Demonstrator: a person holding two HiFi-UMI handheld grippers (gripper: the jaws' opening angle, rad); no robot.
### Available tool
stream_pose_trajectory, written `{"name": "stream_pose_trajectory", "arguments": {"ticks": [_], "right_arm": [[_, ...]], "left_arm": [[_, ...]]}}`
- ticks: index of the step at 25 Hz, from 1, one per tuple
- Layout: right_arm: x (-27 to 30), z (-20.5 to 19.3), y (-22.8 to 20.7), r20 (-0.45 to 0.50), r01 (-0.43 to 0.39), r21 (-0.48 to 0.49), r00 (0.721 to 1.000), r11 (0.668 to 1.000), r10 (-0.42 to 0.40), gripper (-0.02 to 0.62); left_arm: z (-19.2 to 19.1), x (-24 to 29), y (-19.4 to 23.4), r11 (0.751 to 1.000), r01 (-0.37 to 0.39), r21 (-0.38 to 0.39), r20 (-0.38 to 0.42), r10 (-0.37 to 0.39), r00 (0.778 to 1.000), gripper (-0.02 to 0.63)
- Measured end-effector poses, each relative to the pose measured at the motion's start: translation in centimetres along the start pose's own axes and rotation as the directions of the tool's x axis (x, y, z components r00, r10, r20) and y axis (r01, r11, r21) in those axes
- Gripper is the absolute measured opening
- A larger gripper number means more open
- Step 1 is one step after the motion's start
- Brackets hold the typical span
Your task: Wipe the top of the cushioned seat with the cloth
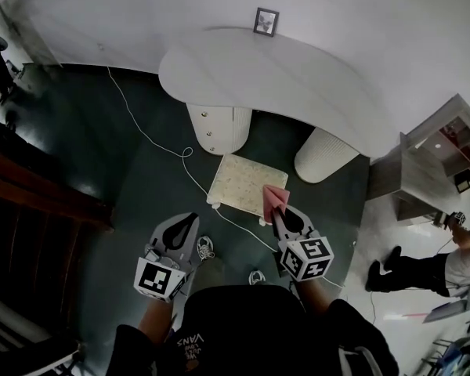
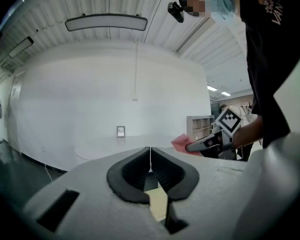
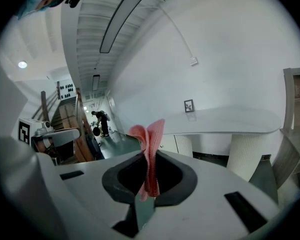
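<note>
Over the cushioned seat's (image 1: 243,182) near right corner, the right gripper (image 1: 282,218) clamps the pink cloth (image 1: 275,200) upright (seemingly not yet pressed down). Left gripper (image 1: 186,224) hangs beside the seat, jaws pinched together on nothing. Wiping looks entirely ahead.

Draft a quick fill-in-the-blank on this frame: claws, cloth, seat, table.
1. The right claw is shut on a ___ cloth.
2. The left claw is shut and holds ___.
3. Behind the cushioned seat, the white table rests on ___ rounded white bases.

Missing words: pink; nothing; two
</note>
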State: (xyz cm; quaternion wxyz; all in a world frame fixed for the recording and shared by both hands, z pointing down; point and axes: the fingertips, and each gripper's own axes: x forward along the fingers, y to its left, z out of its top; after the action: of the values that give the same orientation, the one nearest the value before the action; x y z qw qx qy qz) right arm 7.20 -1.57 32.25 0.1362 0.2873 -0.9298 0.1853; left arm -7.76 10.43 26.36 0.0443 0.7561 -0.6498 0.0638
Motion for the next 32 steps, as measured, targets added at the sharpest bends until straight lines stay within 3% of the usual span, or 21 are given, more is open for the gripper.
{"name": "stream_pose_trajectory", "arguments": {"ticks": [9, 16, 27, 32], "right_arm": [[9.7, -3.6, -0.2, -0.039, 0.139, 0.086, 0.990, 0.987, -0.136, 0.026], [16.6, -8.3, -2.5, -0.104, 0.240, 0.102, 0.968, 0.965, -0.230, 0.026], [28.0, -16.1, -6.4, -0.189, 0.320, 0.136, 0.937, 0.938, -0.292, 0.026], [33.4, -20.0, -8.3, -0.250, 0.338, 0.117, 0.920, 0.934, -0.301, 0.026]], "left_arm": [[-3.9, 4.0, 7.0, 0.986, 0.164, -0.011, -0.050, -0.165, 0.985, 0.018], [-10.2, 7.5, 10.7, 0.970, 0.229, -0.082, -0.097, -0.236, 0.967, 0.018], [-16.5, 13.2, 14.3, 0.945, 0.318, -0.075, -0.117, -0.325, 0.938, 0.018], [-19.1, 14.7, 15.5, 0.943, 0.321, -0.091, -0.120, -0.331, 0.936, 0.018]]}}
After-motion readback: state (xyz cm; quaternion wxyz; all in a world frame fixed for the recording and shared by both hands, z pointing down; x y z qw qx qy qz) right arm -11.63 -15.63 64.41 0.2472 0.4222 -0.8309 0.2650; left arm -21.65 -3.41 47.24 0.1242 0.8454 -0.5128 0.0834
